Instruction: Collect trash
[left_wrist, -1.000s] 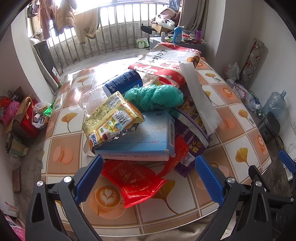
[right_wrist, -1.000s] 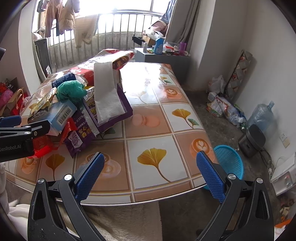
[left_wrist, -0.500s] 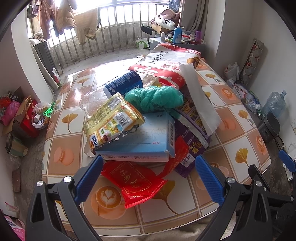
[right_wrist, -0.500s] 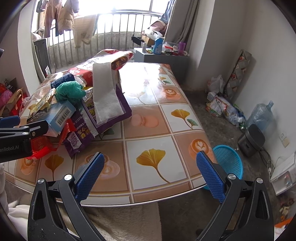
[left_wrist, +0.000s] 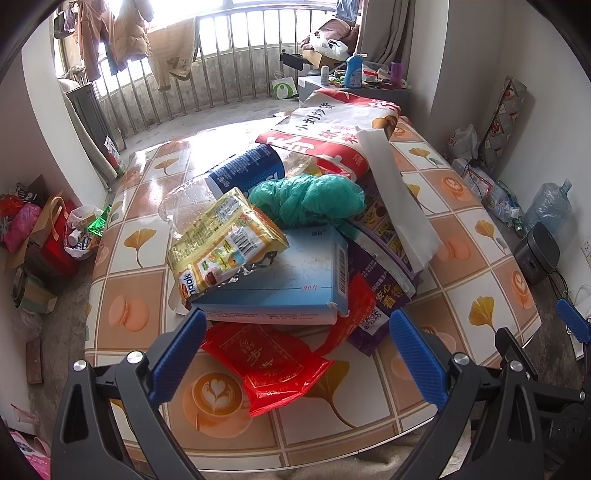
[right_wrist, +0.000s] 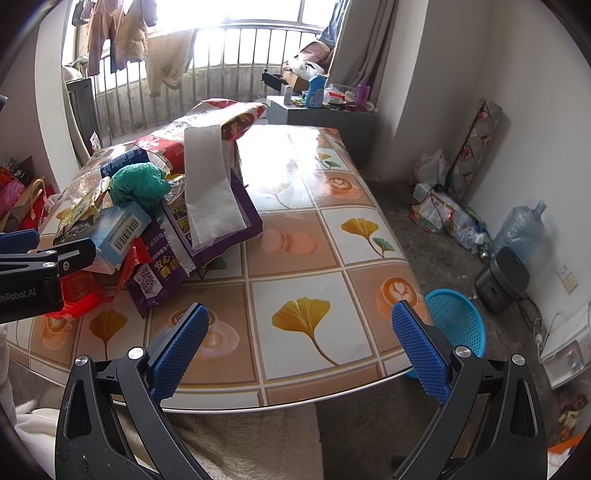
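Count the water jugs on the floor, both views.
1. The water jug stands on the floor by the right wall, behind the black appliance; the left wrist view shows this jug too. Clutter may hide others.

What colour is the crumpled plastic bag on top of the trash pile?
Green, a teal shade. The crumpled plastic bag shows best in the left wrist view.

A: Count on the table (left_wrist: 491, 236)?

B: One blue box (left_wrist: 280, 284), one yellow snack bag (left_wrist: 225, 243), one green plastic bag (left_wrist: 310, 197), one red bag (left_wrist: 269, 363), one purple pouch (left_wrist: 376, 258), one white paper strip (left_wrist: 399, 199), one big printed sack (left_wrist: 332, 129).

A: Grippers?

B: Two, the left gripper (left_wrist: 295, 354) and the right gripper (right_wrist: 299, 343).

A: On the floor?

B: One blue basket (right_wrist: 458, 325), one water jug (right_wrist: 524, 229).
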